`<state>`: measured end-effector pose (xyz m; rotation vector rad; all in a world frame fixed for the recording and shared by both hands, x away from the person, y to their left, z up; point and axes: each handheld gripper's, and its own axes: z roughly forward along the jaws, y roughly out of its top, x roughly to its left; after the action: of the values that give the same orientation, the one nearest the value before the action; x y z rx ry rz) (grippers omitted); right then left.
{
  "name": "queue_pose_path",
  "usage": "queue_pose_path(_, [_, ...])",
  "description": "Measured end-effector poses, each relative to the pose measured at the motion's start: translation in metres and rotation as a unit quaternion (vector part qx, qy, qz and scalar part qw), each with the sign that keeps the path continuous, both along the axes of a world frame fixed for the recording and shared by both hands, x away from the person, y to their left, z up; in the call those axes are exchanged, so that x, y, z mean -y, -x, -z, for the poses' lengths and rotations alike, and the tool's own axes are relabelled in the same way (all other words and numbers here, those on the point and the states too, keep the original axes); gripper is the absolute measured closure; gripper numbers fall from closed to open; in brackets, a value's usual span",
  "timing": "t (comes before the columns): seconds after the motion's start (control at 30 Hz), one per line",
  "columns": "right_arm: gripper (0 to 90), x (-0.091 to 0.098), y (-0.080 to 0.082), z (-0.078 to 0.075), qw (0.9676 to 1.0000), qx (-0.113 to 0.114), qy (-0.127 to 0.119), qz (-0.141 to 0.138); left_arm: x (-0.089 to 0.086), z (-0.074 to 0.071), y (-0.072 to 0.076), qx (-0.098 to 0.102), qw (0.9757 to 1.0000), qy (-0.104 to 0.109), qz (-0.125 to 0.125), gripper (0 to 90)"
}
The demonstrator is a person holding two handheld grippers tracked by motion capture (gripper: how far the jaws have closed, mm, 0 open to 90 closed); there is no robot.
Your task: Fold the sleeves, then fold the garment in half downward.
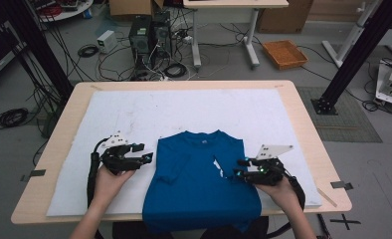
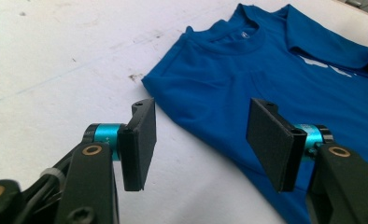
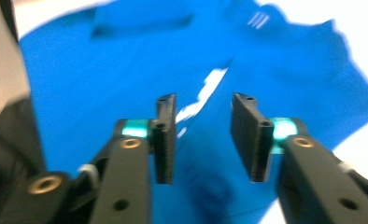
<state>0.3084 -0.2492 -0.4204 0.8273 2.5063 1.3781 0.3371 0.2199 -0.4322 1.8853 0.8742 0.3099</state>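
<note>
Blue cloth sits nearest, at the lower middle of the high view: a blue T-shirt [image 1: 200, 184] lies flat on the white mat [image 1: 134, 114] that covers the wooden surface [image 1: 308, 129], its hem hanging over the near edge and its collar pointing toward the upper part of the frame. Both sleeves are folded in over the body, and a white mark shows on the chest beside the folded right sleeve. At the lower left, the left gripper [image 1: 145, 153] is held just beside the shirt's left edge, above the mat; in the left gripper view its jaws stand wide apart with nothing between them, the shirt's edge and shoulder lying beyond and to the right. At the lower right, the right gripper [image 1: 240, 168] reaches over the shirt's right side, close to the folded sleeve; in the right gripper view, which is blurred, its jaws are parted and no cloth is pinched between the pads, the blue fabric lying under and beyond them. Farther off, on the floor in the upper right of the high view, an orange tray [image 1: 284, 54] stands beside a desk leg; what it holds cannot be told. Computer towers [image 1: 149, 32] and cables fill the upper middle.
</note>
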Motion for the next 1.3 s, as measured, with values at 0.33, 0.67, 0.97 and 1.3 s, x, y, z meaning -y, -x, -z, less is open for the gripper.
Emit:
queue_pose_path(0.33, [36.2, 0.032, -0.021, -0.019, 0.9822, 0.038, -0.104, 0.152, -0.003, -0.002, 0.000, 0.019, 0.9996, -0.003, -0.019, 39.6])
queue_pose_path(0.67, [35.3, 0.043, -0.016, -0.016, 0.9787, 0.037, -0.111, 0.169, 0.004, -0.004, 0.001, 0.020, 0.9997, -0.007, -0.012, 39.0])
queue_pose_path(0.97, [35.2, 0.039, -0.027, -0.013, 0.9792, 0.025, -0.100, 0.174, 0.014, -0.006, -0.006, 0.019, 0.9997, -0.011, -0.008, 39.0])
queue_pose_path(1.3, [50.4, 0.028, -0.065, 0.000, 0.9755, -0.007, -0.058, 0.212, 0.031, -0.007, -0.043, -0.040, 0.9986, 0.022, -0.028, 42.9])
